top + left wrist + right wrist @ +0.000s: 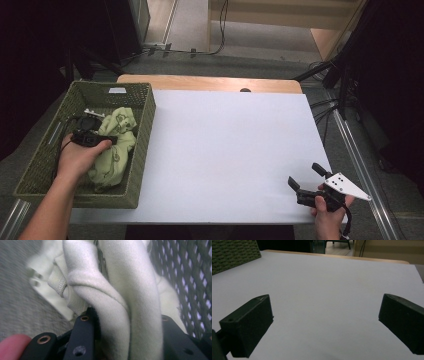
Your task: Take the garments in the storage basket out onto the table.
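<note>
A pale green cloth [117,150] lies bunched in the woven green basket [75,197] at the table's left. My left gripper [111,140] reaches into the basket, and in the left gripper view a thick fold of the cloth [140,290] is pressed between its two black jaws, with the basket wall [190,277] just behind. My left gripper [127,322] is shut on that fold. My right gripper [305,175] rests near the table's front right corner. Its jaws stand wide apart with nothing between them [324,315], over bare white table [324,285].
The white table top [225,150] stretches between basket and right hand, with a wooden strip [210,82] along its far edge. A corner of the basket [234,255] shows far off in the right gripper view. Black stands and cables [330,100] crowd the floor at right.
</note>
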Demonstrator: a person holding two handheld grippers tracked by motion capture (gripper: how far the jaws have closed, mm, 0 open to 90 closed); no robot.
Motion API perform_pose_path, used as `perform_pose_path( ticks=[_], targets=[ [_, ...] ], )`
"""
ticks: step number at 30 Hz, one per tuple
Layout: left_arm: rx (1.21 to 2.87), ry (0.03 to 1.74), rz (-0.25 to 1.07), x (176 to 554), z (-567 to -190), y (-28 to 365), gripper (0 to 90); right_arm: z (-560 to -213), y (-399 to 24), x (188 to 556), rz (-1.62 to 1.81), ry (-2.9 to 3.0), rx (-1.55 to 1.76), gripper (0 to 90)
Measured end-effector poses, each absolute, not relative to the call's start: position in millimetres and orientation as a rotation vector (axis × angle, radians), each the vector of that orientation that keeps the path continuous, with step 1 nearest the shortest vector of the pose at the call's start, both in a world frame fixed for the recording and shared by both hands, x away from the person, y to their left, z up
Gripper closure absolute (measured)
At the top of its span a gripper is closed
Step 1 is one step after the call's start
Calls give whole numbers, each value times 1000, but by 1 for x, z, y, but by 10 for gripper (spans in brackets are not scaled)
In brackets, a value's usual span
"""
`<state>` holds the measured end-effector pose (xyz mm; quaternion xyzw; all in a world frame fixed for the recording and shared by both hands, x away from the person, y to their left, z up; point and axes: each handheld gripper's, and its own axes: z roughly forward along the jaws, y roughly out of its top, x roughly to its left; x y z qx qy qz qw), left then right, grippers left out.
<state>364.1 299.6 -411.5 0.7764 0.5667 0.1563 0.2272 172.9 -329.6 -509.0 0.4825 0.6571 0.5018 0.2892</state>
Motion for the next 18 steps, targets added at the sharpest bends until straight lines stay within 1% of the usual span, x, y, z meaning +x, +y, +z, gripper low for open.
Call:
perform_pose_path(
  ticks=[3,9,12,14,17,18],
  targets=[
    [2060,1545,546,362,-397,303,669,-509,-330,173,1339,1754,1285,0],
    [1825,1471,855,357,-373,301,658,-509,-330,172,1338,1750,1293,0],
    [1779,1461,956,360,-370,298,649,-509,-329,173,1339,1754,1284,0],
    [1798,1480,951,365,-374,297,641,-509,-329,173,1336,1757,1280,0],
    [1885,1523,861,373,-391,295,629,-510,-329,173,1335,1757,1287,0],
    [1919,1539,811,375,-397,295,607,-510,-329,173,1336,1757,1287,0]
  ],
)
